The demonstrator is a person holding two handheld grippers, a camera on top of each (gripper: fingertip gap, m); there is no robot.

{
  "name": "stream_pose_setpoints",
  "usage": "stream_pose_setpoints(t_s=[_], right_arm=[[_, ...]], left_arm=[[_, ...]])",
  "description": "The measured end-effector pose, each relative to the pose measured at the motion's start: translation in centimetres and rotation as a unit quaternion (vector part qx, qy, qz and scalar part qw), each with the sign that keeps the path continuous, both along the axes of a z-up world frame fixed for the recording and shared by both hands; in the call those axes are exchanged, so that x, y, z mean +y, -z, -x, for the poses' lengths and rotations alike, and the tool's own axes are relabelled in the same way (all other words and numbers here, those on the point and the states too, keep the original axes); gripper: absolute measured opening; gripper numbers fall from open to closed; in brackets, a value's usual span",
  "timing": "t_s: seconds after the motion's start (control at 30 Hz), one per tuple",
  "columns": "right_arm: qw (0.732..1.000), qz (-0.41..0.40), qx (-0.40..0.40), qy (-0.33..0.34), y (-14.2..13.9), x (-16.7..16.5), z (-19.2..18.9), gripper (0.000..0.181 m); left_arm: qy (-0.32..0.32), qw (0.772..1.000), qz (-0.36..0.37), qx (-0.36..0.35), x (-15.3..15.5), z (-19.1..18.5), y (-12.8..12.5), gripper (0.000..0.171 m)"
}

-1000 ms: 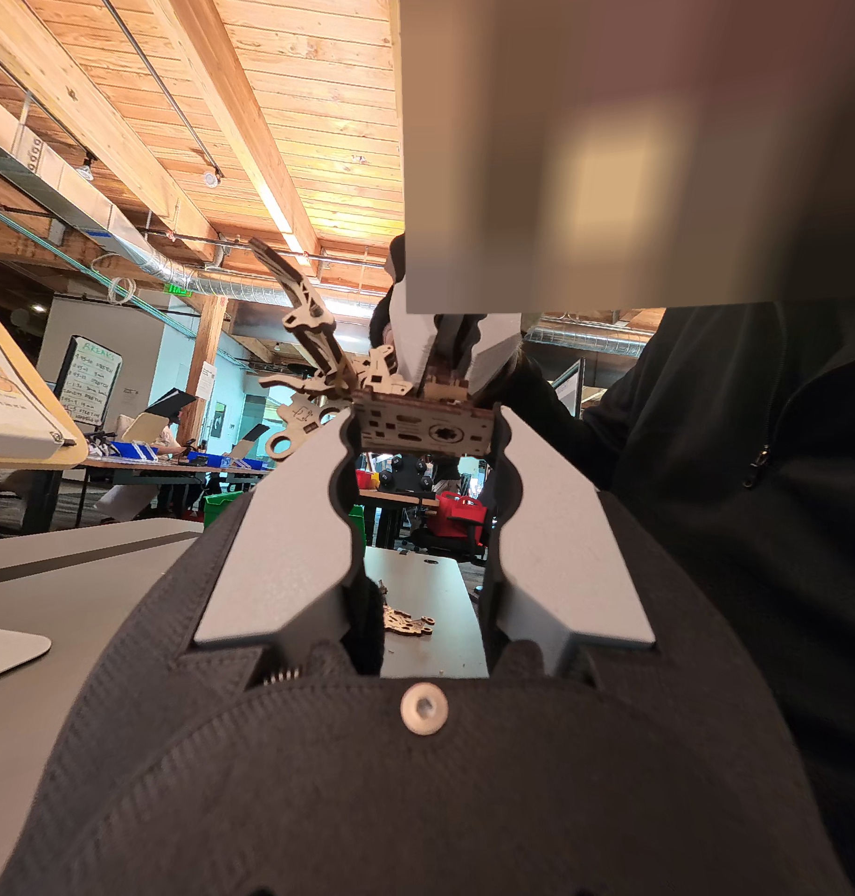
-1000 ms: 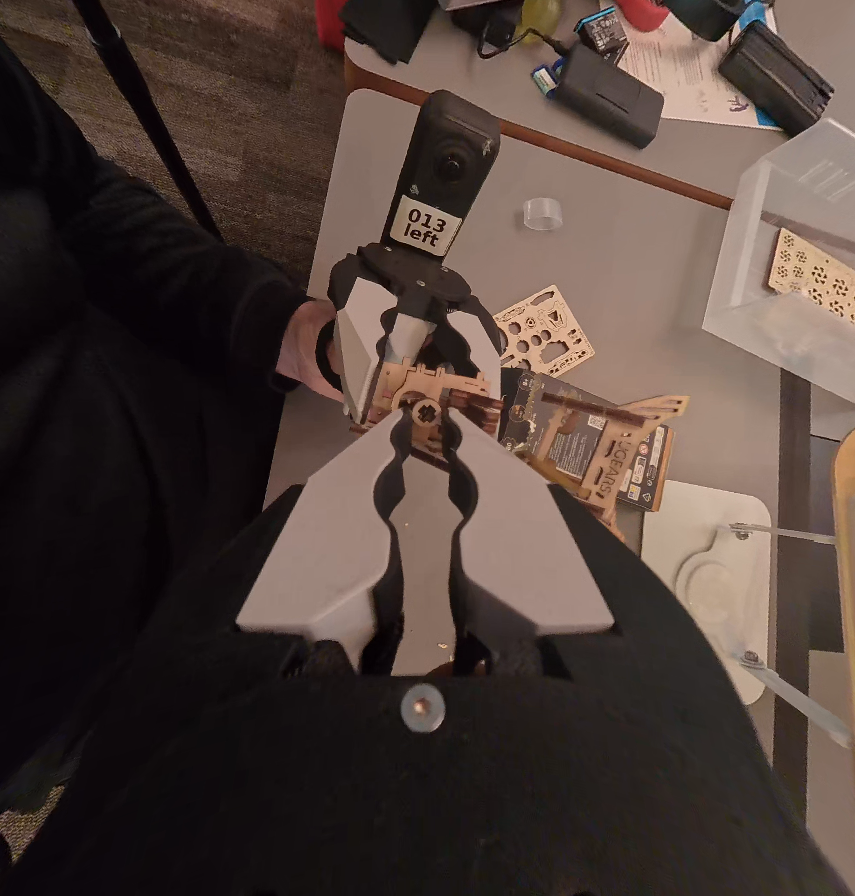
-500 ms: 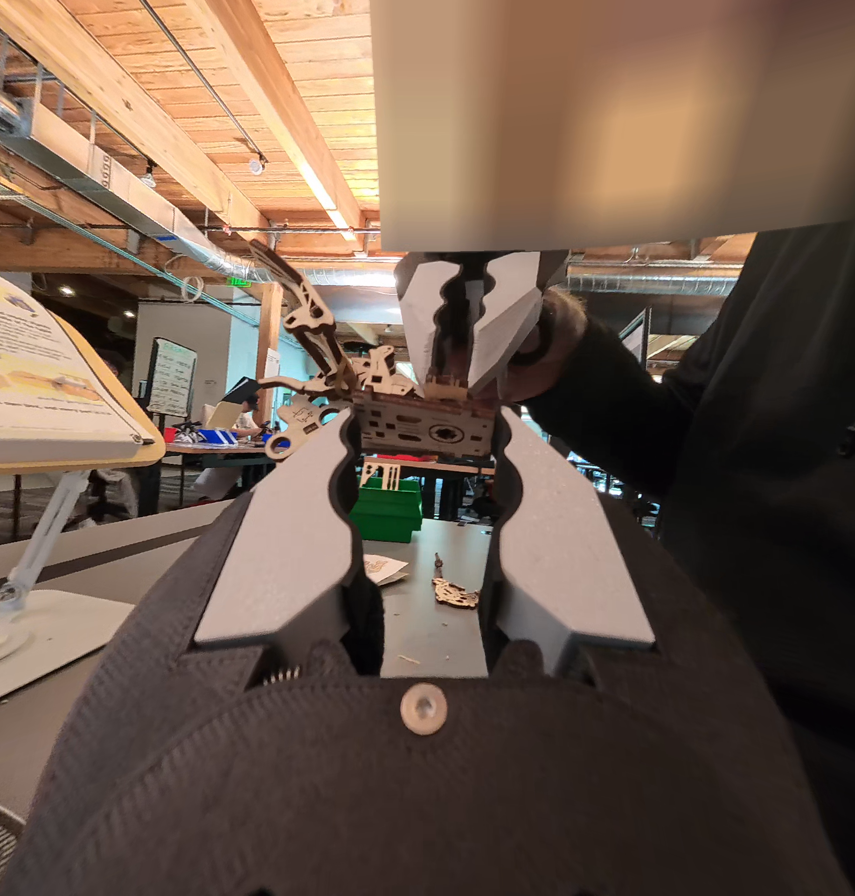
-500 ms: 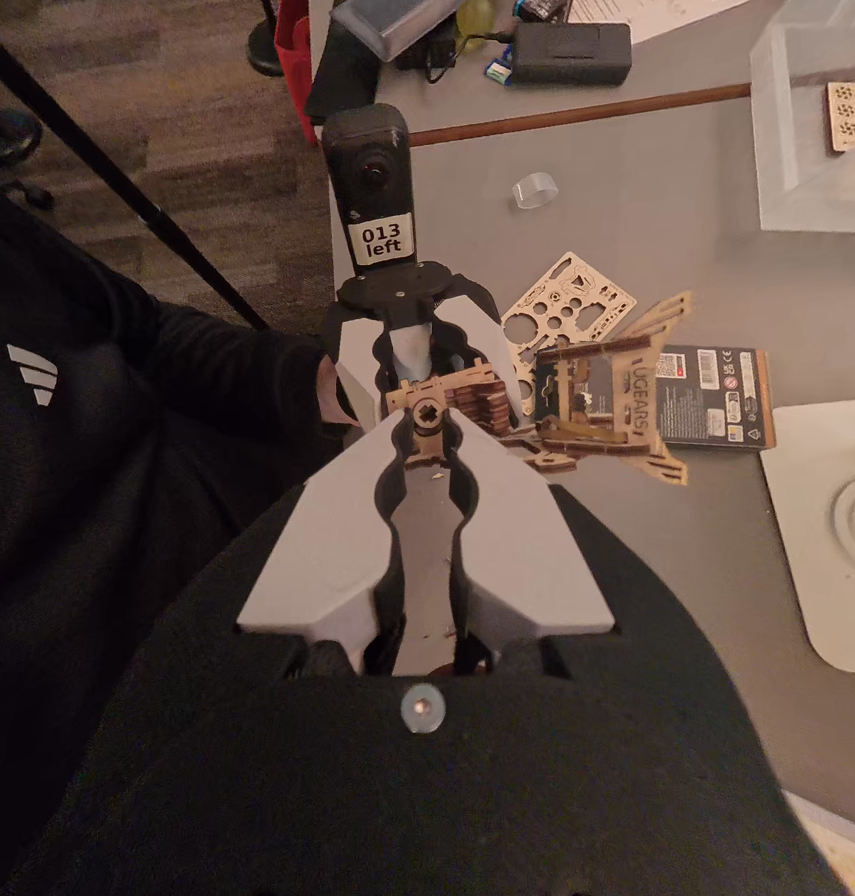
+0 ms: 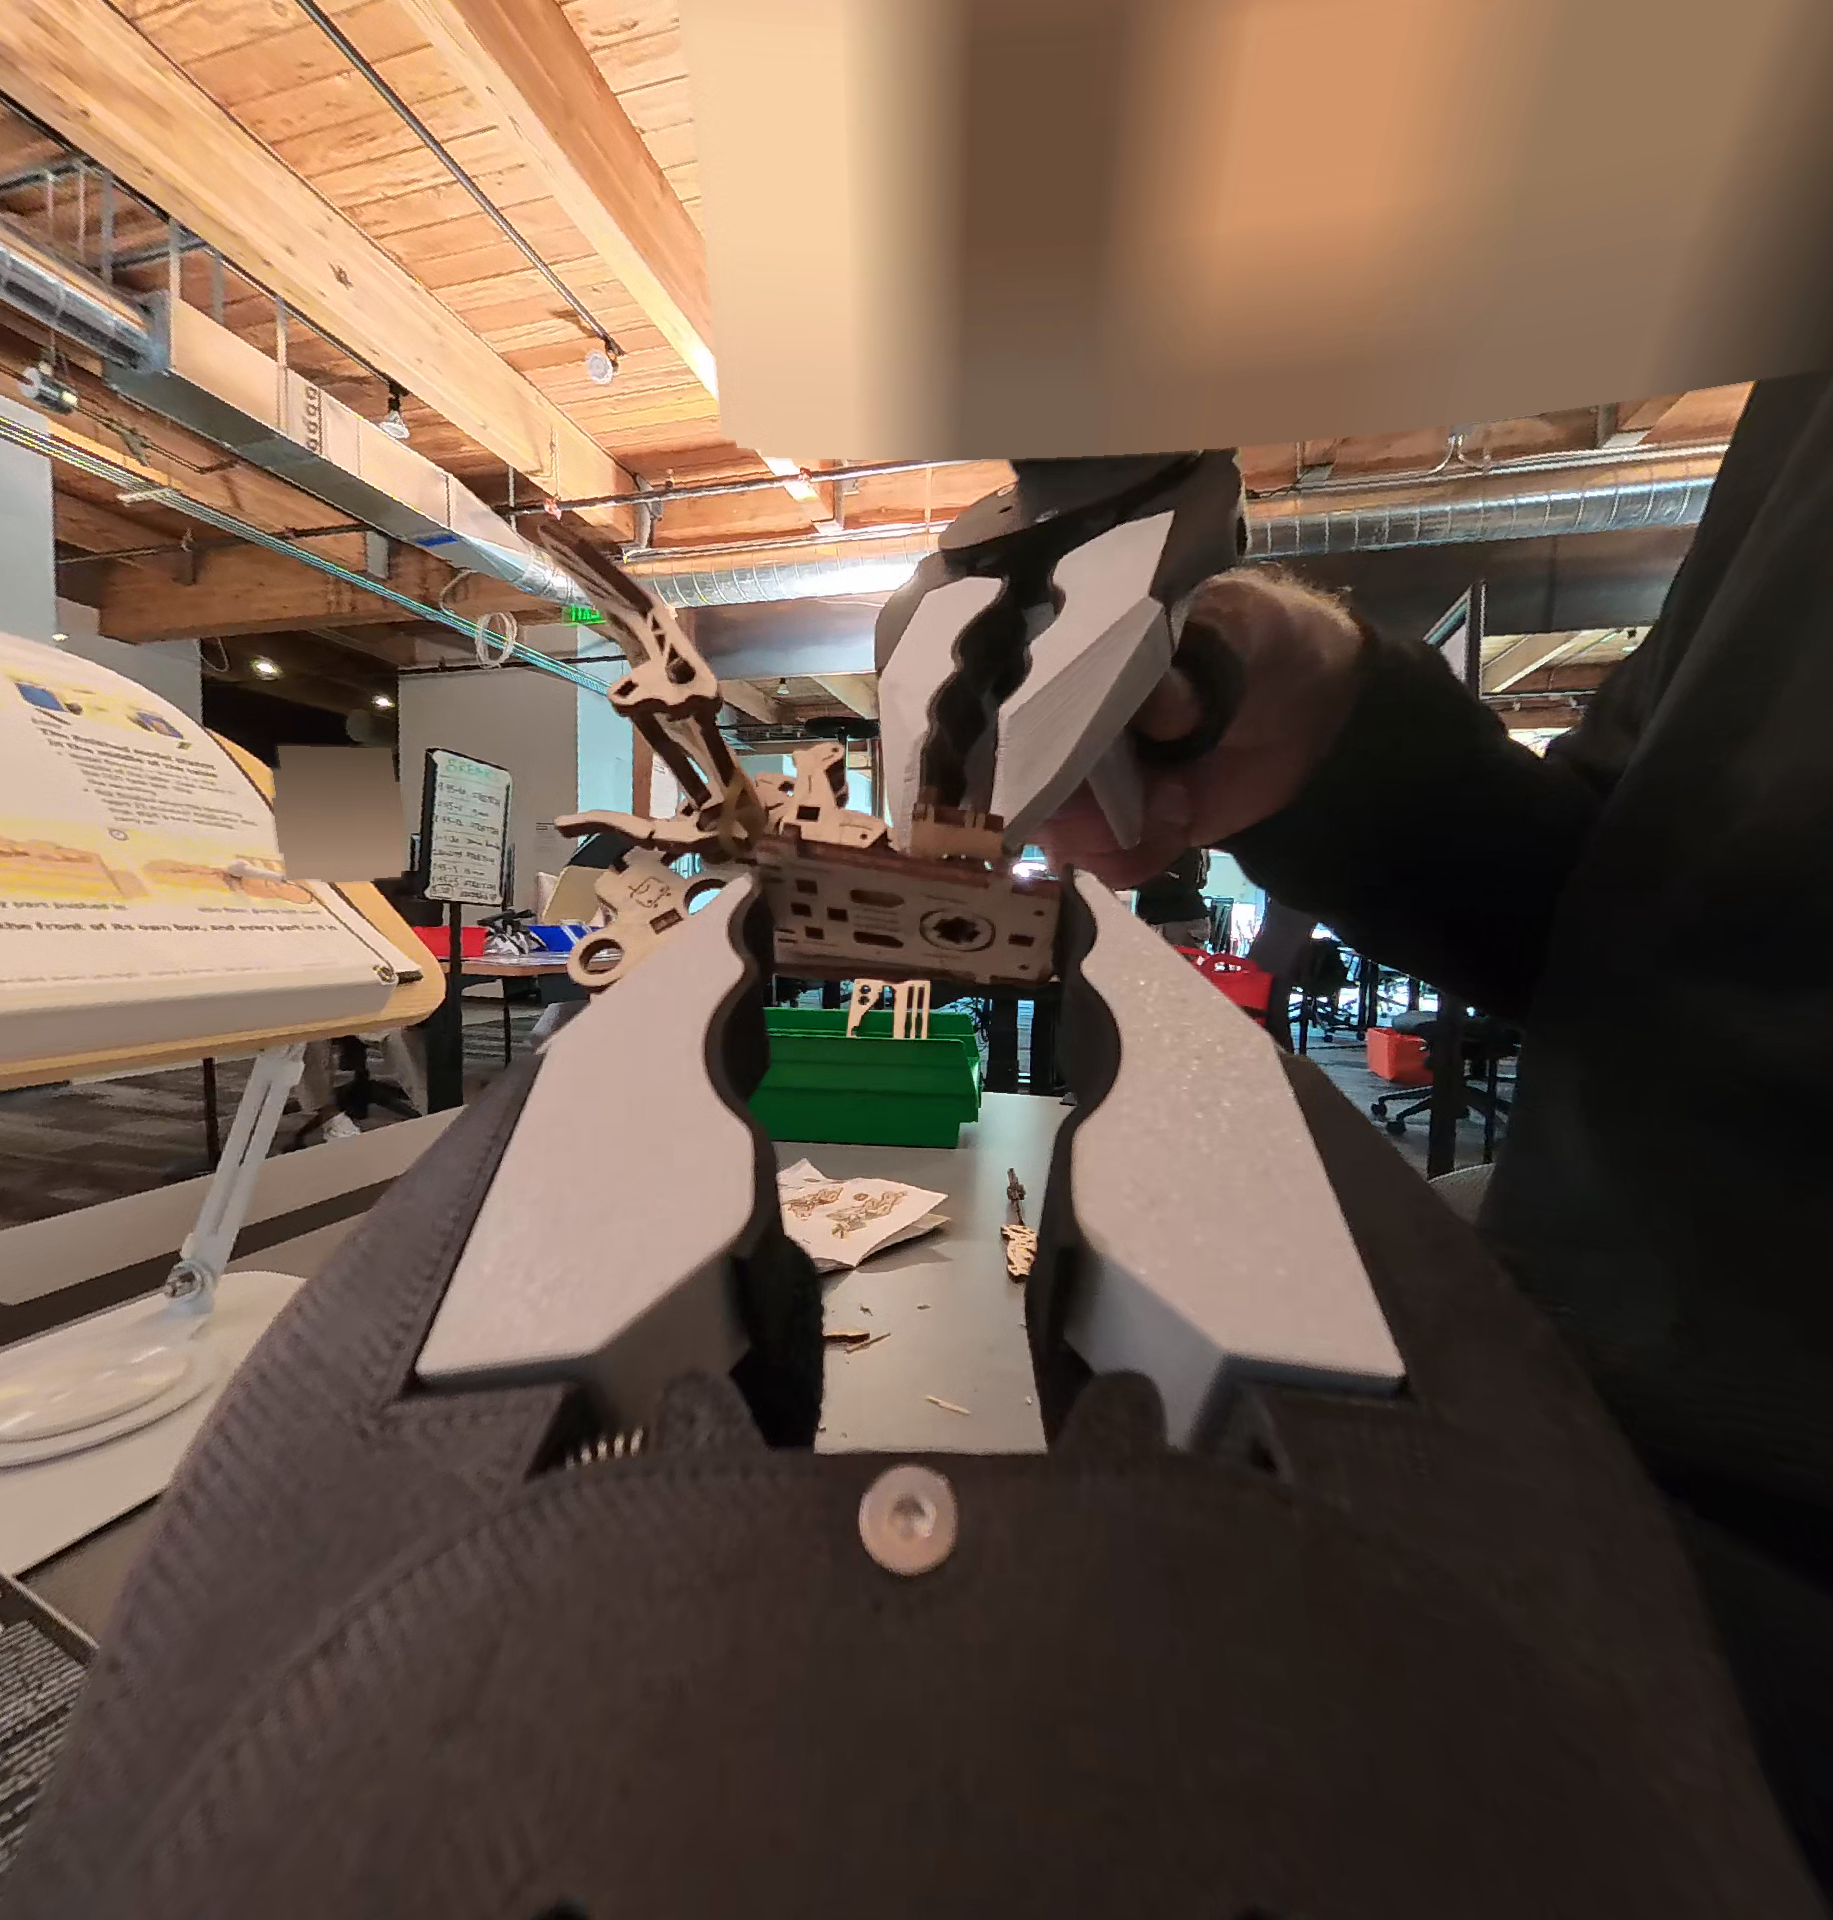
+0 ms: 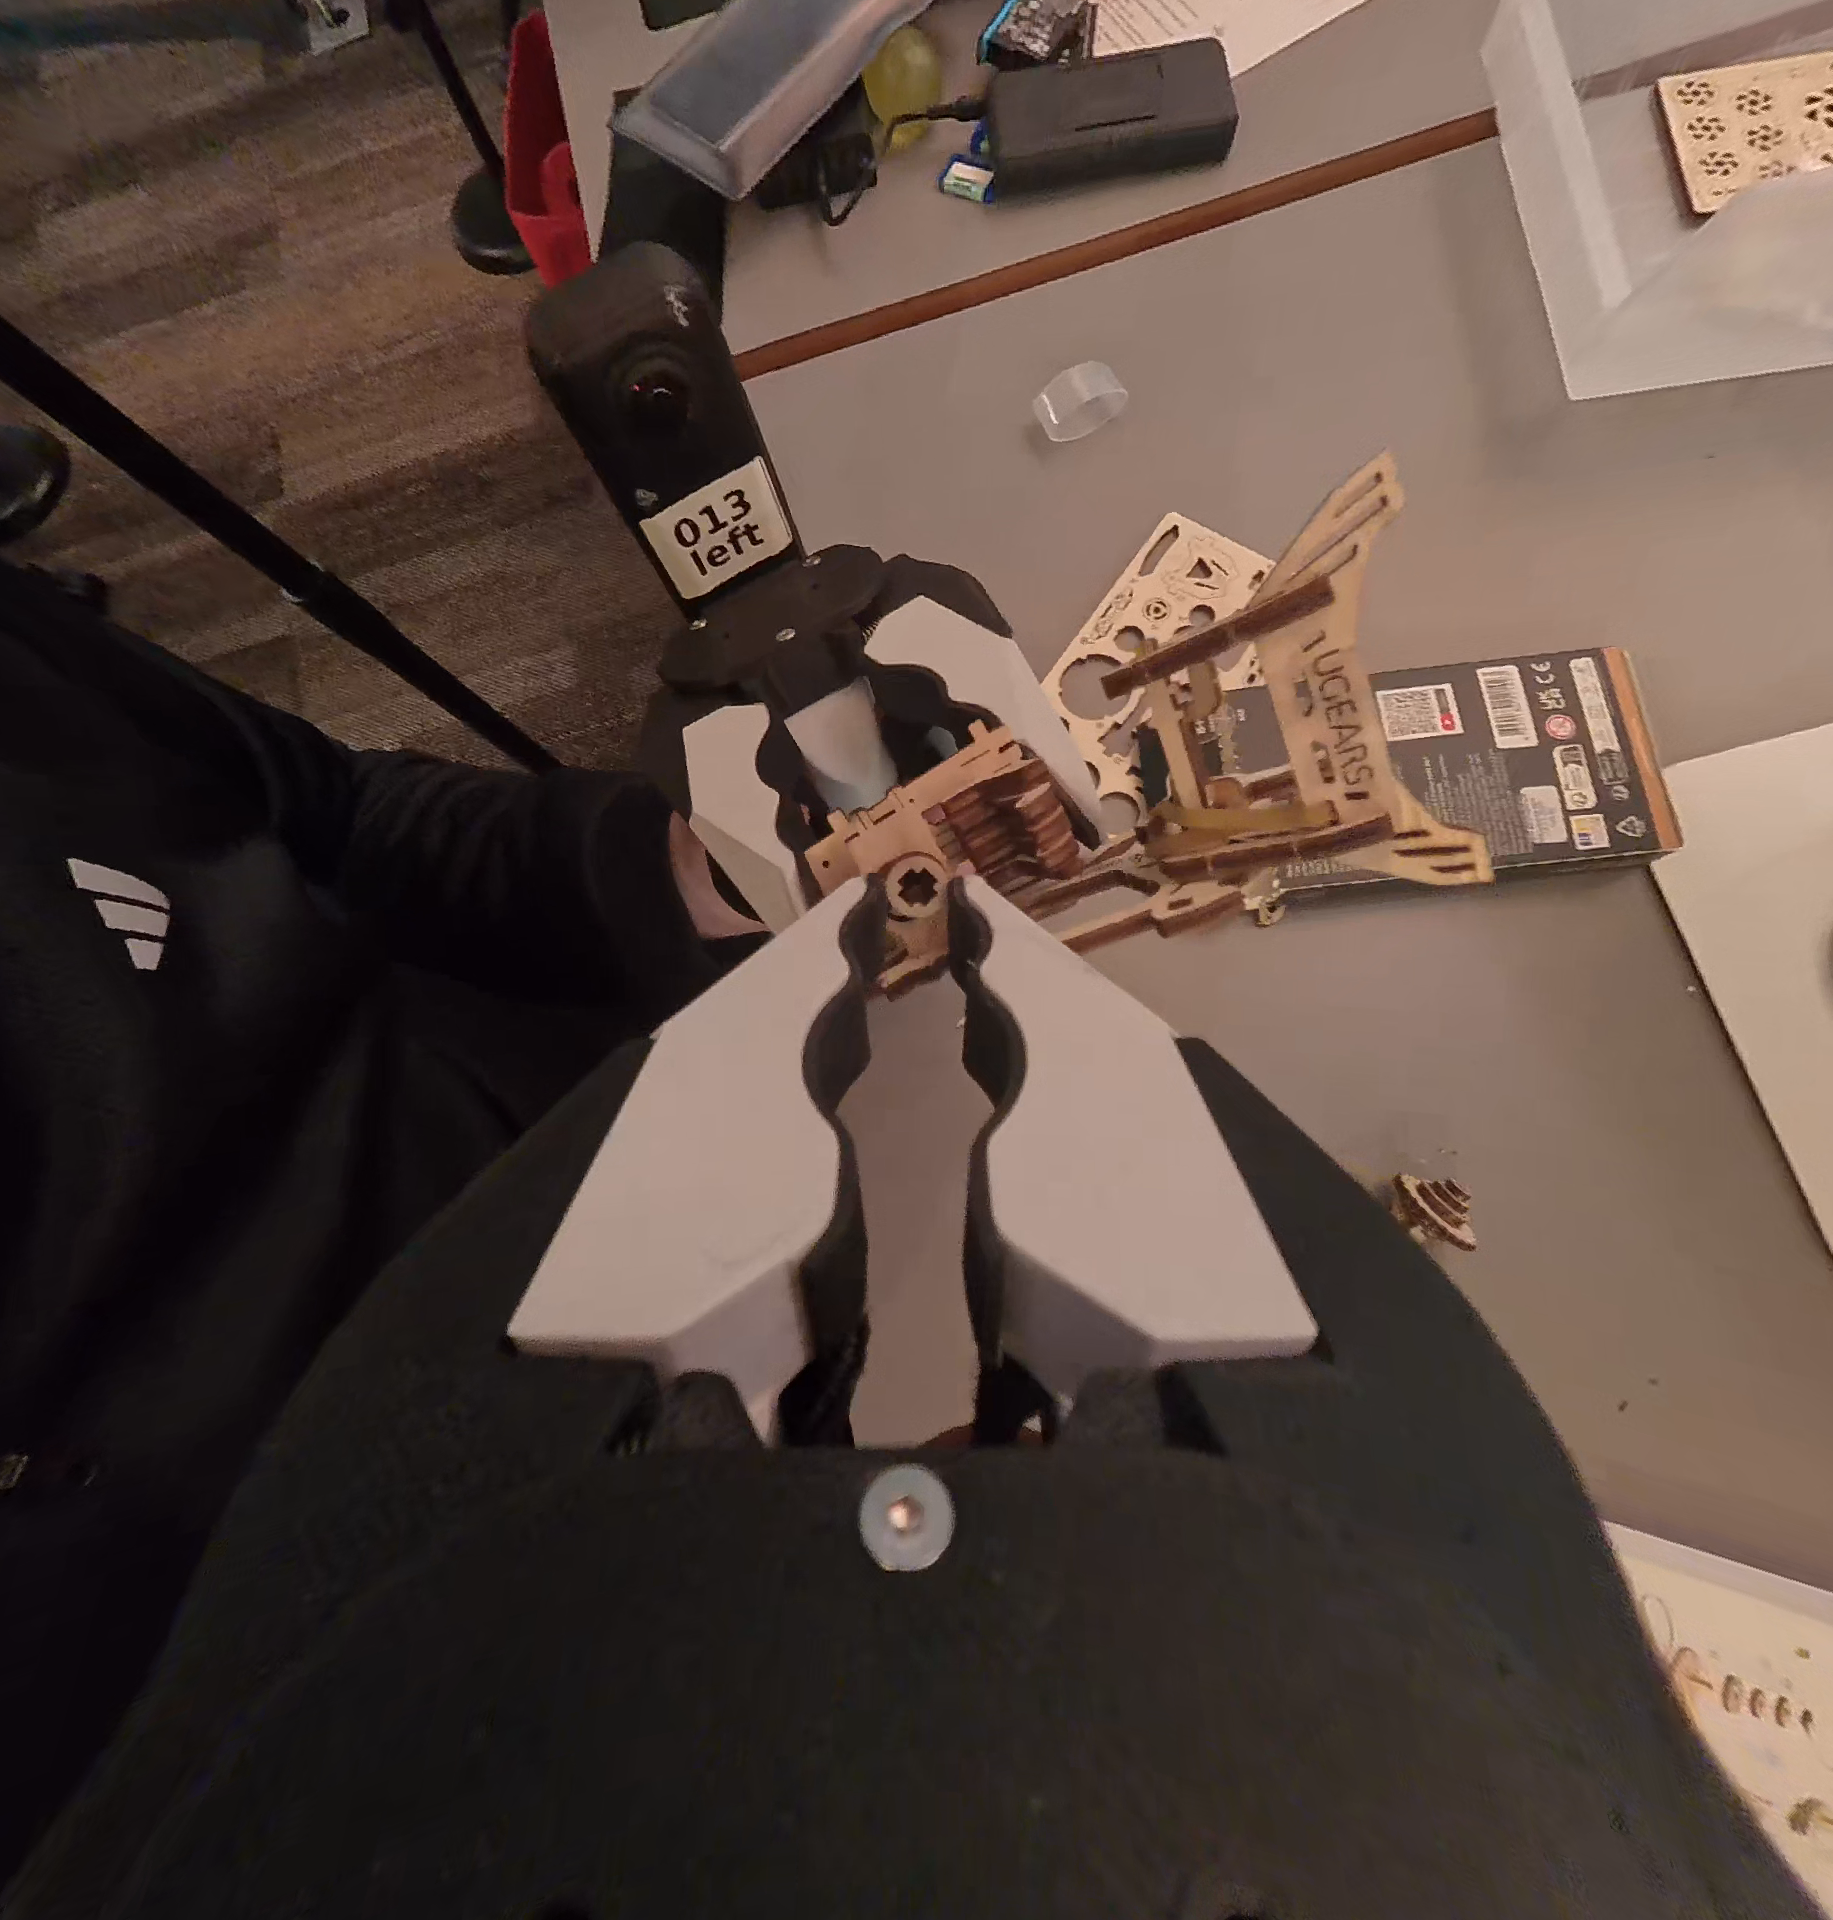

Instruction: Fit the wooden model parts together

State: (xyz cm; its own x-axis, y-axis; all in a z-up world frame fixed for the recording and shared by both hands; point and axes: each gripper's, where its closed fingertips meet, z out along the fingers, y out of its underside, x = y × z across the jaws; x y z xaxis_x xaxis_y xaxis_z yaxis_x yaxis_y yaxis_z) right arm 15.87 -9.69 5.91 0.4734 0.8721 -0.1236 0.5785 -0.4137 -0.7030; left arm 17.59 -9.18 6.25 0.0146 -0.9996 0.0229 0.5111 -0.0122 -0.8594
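Note:
A light wooden model (image 5: 896, 925) with a flat slotted body and a jointed arm rising to the left is held in the air over the grey table (image 5: 922, 1382). My left gripper (image 5: 912, 899) is shut on its body from both sides. My right gripper (image 5: 959, 816) comes down from above and is shut on a small wooden part (image 5: 953, 831) on top of the body. In the right wrist view my right gripper (image 6: 912, 909) pinches that small part (image 6: 912, 945), which has a star-shaped hole. The left gripper (image 6: 933, 821) is just beyond it, and the model's frame (image 6: 1317, 769) sticks out to the right.
On the table lie a black box (image 6: 1514, 748), a punched-out wooden sheet (image 6: 1120, 623), a clear ring (image 6: 1078, 400), a small wooden gear stack (image 6: 1431, 1210) and a clear plastic box (image 6: 1670, 208). A booklet stand (image 5: 112, 894) is at the left, a green bin (image 5: 870, 1075) is ahead.
Both grippers have stayed shut on the model and turned with it. The model's frame has swung upward in the right wrist view. The left wrist view has tilted down and shows more table.

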Motion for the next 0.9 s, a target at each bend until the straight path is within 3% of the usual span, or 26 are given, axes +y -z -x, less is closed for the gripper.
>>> stream_pose_setpoints(t_s=[0.43,0.53,0.67,0.9], right_arm=[[1.0,0.003,-0.001,0.012,-0.2,-0.4,0.1,0.011],[1.0,-0.009,0.004,0.013,-0.8,-0.5,0.1,0.021],[0.999,-0.035,0.017,-0.002,-1.6,-1.1,0.3,0.012],[0.998,-0.061,0.025,-0.014,-1.2,-1.5,0.8,0.015]], left_arm=[[-0.014,1.0,-0.014,0.003,-0.3,0.1,-0.3,0.052],[-0.012,1.0,-0.013,0.0,-0.3,0.1,-0.5,0.052],[-0.012,1.0,-0.012,-0.001,-0.3,0.1,-0.5,0.052],[-0.01,1.0,-0.009,-0.001,-0.5,0.0,-0.6,0.052]])
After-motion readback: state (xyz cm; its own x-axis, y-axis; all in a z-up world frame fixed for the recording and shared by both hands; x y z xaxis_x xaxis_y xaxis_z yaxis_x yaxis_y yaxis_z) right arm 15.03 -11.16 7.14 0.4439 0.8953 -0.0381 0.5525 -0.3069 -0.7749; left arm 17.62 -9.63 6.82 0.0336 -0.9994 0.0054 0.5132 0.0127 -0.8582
